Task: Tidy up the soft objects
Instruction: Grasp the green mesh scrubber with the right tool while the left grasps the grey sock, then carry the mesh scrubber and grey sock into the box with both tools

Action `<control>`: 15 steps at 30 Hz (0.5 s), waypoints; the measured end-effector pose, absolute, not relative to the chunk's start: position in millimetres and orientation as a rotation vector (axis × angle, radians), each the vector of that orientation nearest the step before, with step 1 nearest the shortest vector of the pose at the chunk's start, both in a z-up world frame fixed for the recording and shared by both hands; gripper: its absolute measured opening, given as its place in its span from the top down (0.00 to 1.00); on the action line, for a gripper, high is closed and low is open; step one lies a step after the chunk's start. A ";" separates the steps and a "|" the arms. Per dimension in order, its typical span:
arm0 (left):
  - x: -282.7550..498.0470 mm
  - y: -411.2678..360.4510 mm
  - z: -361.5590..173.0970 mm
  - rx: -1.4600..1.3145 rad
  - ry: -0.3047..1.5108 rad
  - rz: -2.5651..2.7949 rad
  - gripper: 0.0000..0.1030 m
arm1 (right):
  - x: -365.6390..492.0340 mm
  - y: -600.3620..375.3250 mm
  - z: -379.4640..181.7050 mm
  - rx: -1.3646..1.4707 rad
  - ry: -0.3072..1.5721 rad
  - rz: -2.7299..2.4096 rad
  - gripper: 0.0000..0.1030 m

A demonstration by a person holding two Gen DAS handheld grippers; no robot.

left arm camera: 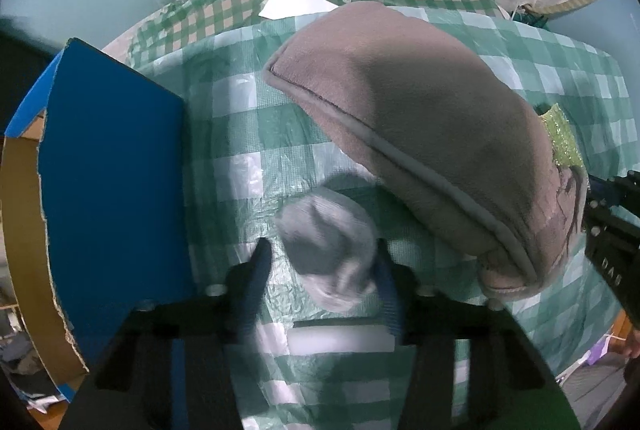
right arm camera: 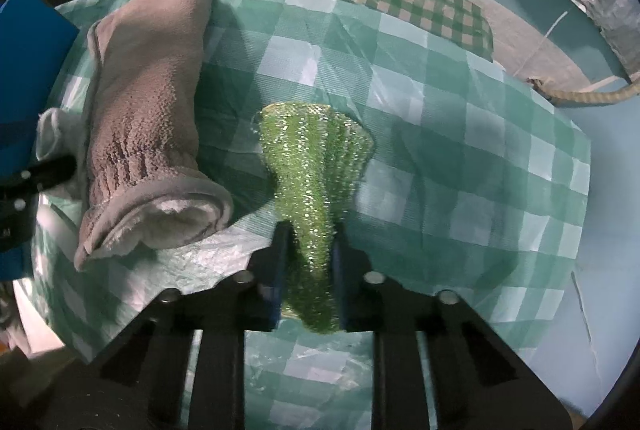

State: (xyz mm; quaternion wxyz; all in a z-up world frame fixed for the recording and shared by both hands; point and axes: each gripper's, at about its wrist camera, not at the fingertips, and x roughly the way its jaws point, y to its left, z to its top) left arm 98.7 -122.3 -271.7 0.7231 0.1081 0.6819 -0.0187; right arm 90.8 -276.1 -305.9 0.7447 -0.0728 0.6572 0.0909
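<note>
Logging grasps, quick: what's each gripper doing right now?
Left gripper: fingers either side of a blurred grey soft object; grip cannot be told.
Right gripper: closed on the glittery green scrubber.

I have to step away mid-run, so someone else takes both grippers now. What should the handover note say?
Left gripper: fingers astride the small grey cloth; view blurred, grip not confirmed.
Right gripper: shut on the green glittery cloth, held above the checked tablecloth.
The big grey-brown fleece item lies loosely rolled on the tablecloth, between the grippers.
The blue cardboard box stands at the left edge.
Done: nothing visibly stowed.
Left: probably placing both cloths, then the fleece item.
</note>
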 end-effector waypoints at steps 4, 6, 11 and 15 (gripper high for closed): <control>94.9 -121.6 -268.2 0.248 1.495 -0.044 0.77 | 92.4 -280.0 -304.3 -0.128 1.454 0.197 0.91; 92.3 -120.0 -264.9 0.245 1.488 -0.046 0.79 | 91.0 -282.5 -302.1 -0.114 1.453 0.199 0.91; 85.8 -115.4 -255.3 0.242 1.469 -0.053 0.81 | 88.3 -287.3 -288.7 -0.078 1.432 0.208 0.91; 79.8 -112.7 -246.6 0.247 1.455 -0.055 0.81 | 84.0 -288.4 -276.1 -0.063 1.417 0.223 0.91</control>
